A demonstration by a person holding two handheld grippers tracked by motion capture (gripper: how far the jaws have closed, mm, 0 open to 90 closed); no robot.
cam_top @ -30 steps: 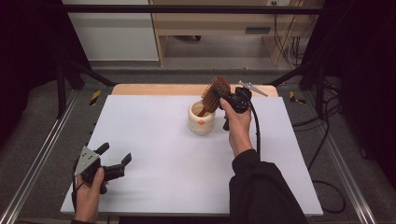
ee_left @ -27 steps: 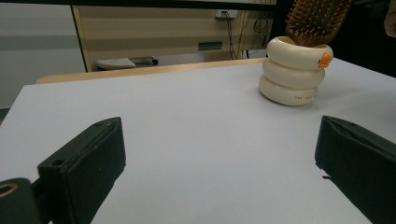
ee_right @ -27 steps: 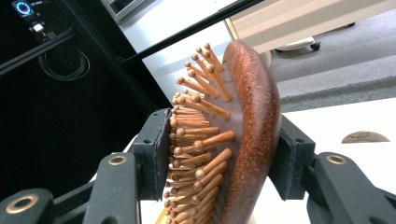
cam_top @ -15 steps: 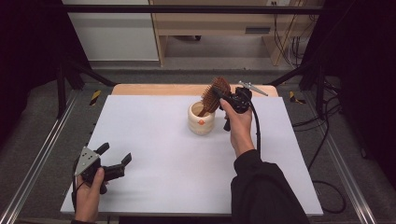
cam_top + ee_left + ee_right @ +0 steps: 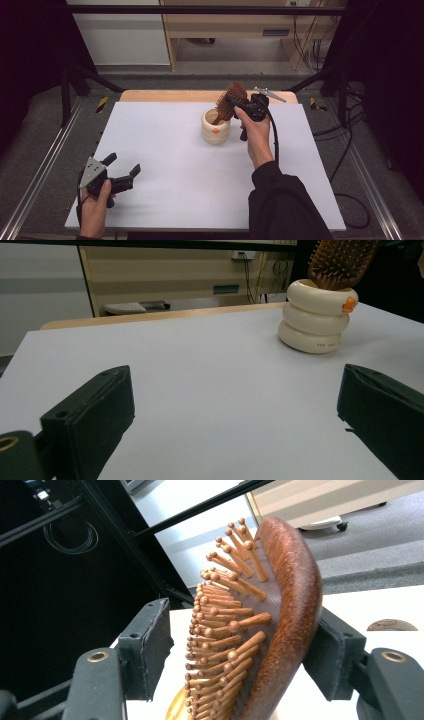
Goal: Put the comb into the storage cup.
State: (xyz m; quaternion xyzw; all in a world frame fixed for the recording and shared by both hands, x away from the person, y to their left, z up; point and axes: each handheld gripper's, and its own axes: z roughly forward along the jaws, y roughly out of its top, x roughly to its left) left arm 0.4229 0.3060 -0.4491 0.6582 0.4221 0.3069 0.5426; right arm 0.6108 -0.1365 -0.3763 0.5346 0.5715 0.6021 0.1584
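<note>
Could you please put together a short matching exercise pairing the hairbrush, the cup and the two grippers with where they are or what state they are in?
Things:
1. hairbrush
2. cream cup
3. left gripper
4. right gripper

Places or states:
A. open, low over the near left corner of the table
B. upright near the far middle of the white table, ribbed like stacked rings
C. handle down in the cup, bristled head sticking up out of it
D. jaws either side of the brush head, one against its smooth wooden back

Pairs: 1-C, 2-B, 3-A, 4-D
</note>
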